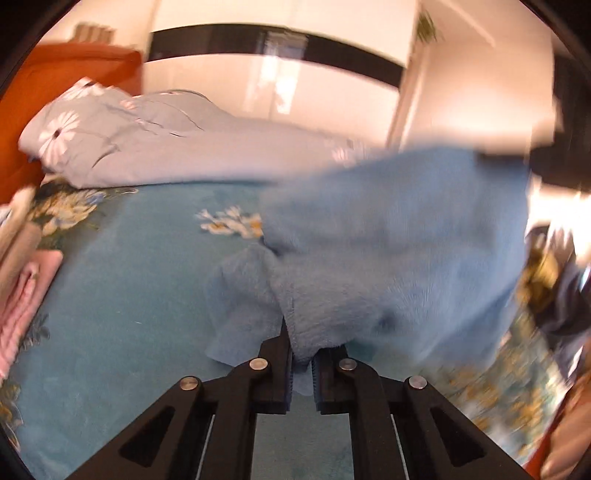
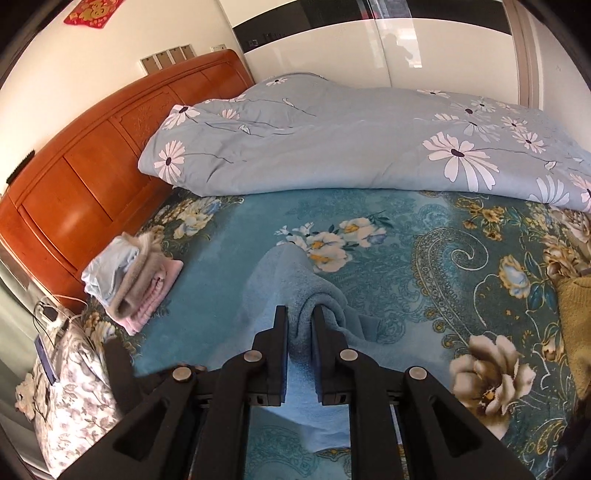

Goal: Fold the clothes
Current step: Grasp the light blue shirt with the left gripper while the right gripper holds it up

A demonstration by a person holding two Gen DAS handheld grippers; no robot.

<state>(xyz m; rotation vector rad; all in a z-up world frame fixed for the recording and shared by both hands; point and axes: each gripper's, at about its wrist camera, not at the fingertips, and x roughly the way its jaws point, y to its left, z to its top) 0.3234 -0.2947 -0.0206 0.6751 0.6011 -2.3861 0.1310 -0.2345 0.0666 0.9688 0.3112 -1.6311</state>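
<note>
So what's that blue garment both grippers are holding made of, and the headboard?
Blue garment: looks like plush fleece or terry, with a fuzzy matte nap that bunches thickly between the fingers. Headboard: seemingly orange-brown wood, with carved panels and a glossy varnish sheen.

a teal floral bedspread (image 2: 424, 266) covers the bed. a grey-blue daisy duvet (image 2: 332, 140) lies bunched along its far side, against an orange wooden headboard (image 2: 85, 177). a red hanging (image 2: 92, 11) is on the wall above. cables (image 2: 51, 314) lie on a grey floral cover (image 2: 74, 398) at the left.
</note>
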